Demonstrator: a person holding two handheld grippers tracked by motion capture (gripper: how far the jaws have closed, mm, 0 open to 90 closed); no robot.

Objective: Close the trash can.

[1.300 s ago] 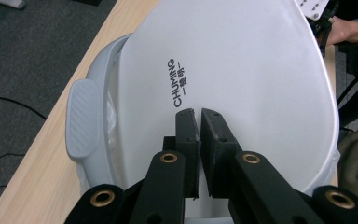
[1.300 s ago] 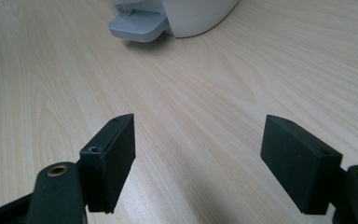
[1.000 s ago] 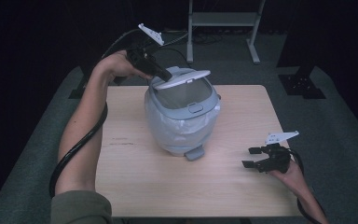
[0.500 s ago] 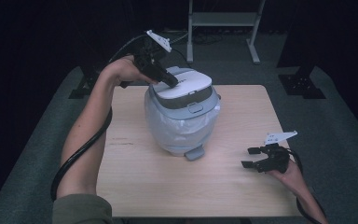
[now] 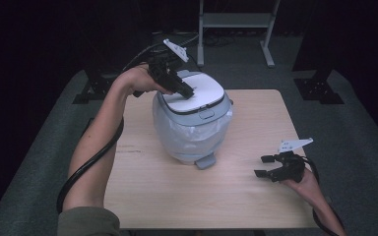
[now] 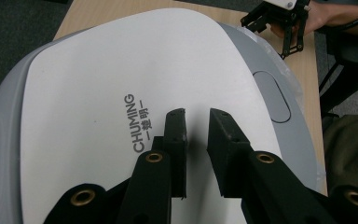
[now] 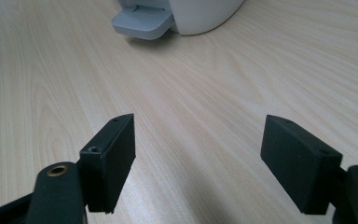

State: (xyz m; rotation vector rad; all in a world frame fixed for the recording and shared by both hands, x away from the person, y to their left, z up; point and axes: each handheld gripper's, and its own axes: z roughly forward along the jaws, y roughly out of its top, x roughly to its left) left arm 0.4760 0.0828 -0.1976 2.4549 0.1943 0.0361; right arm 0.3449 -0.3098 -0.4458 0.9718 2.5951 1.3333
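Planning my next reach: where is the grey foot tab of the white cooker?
In the high view, the grey foot tab juts from the white cooker toward the right gripper.

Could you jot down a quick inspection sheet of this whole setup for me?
Surface: pale wooden table, bare around the cooker.
Job's things: white rice cooker, lid down, wrapped in clear film.
Clutter: nothing seen.
Tongs: left tongs on the lid, jaws just opening to a narrow gap, nothing between them; right tongs wide open near the table's right edge.
Cables: black cable along the left forearm.
Surroundings: dark room, grey carpet, metal stand behind.
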